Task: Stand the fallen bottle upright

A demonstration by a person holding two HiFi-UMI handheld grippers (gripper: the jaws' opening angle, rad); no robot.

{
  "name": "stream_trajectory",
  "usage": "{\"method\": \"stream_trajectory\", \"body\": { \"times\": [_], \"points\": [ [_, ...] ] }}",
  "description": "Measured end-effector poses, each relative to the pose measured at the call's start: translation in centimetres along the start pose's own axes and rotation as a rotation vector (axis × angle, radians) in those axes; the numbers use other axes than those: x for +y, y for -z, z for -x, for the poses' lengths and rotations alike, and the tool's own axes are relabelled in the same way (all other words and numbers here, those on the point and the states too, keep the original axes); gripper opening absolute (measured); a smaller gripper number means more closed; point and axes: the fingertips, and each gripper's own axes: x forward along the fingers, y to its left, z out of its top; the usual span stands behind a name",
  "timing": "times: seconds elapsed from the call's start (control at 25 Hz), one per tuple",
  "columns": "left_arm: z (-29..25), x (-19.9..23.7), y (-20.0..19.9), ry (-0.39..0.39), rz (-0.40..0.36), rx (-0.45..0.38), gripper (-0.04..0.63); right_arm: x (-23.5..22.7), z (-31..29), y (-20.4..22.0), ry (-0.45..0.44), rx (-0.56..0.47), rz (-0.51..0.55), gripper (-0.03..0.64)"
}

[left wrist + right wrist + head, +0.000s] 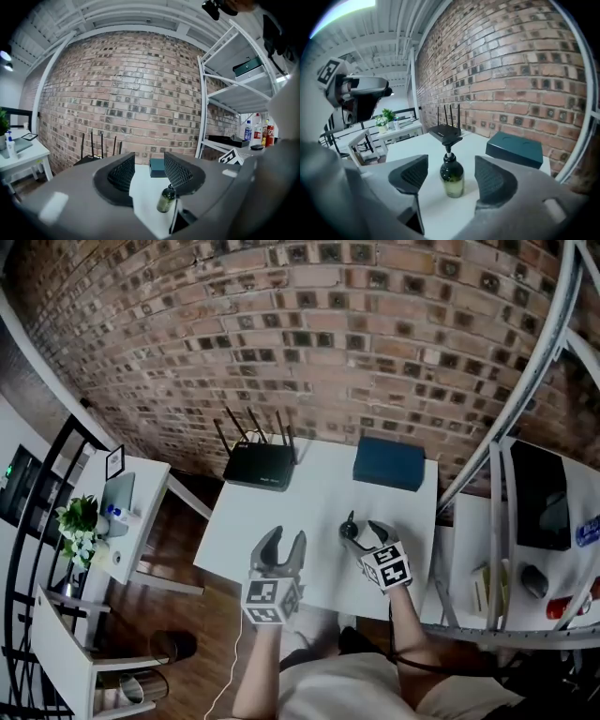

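The left gripper (149,164) hovers open and empty over the near edge of the white table (309,498). Just beside it the right gripper (449,165) tilts down, its jaws apart on either side of the upright bottle (452,180) without touching it. Beyond stand a router (260,465) and a blue box (389,463), against the brick wall (328,334).

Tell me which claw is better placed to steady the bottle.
Right. The right claw straddles the upright pump bottle, jaws apart on either side. The left claw is open and empty, with the bottle off to its right.
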Motion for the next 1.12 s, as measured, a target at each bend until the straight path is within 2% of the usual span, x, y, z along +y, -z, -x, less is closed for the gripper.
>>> {"method": "stream_trajectory", "body": {
  "times": [0.12,0.24,0.32,0.48,0.6,0.76,1.0,1.12],
  "points": [
    [2.2,-0.6,-0.8,0.021,-0.010,-0.035,0.217,1.6,3.4,-1.4,0.039,-0.107,-0.068,0.288],
    [5.2,-1.4,-1.7,0.050,-0.043,-0.089,0.218,4.0,7.6,-3.6,0.112,-0.220,-0.075,0.291],
    [8.1,-2.1,-1.7,0.062,-0.066,-0.116,0.222,5.8,11.0,-4.7,0.187,-0.297,-0.080,0.320],
    [15.5,-3.2,-0.9,0.086,-0.106,-0.145,0.276,11.9,18.2,-5.9,0.313,-0.419,-0.080,0.423],
    [20.1,-3.7,-0.9,0.114,-0.135,-0.179,0.294,16.6,22.8,-6.0,0.386,-0.449,-0.059,0.428],
    [23.8,-3.4,-1.1,0.108,-0.108,-0.184,0.304,20.6,26.4,-6.1,0.421,-0.443,-0.031,0.428],
    [26.3,-4.6,-5.7,0.084,-0.124,-0.257,0.301,21.9,30.6,-10.5,0.469,-0.514,0.018,0.423],
    [27.4,-6.3,-7.2,0.102,-0.135,-0.287,0.295,22.4,32.9,-11.7,0.492,-0.545,0.038,0.422]
  ]
}}
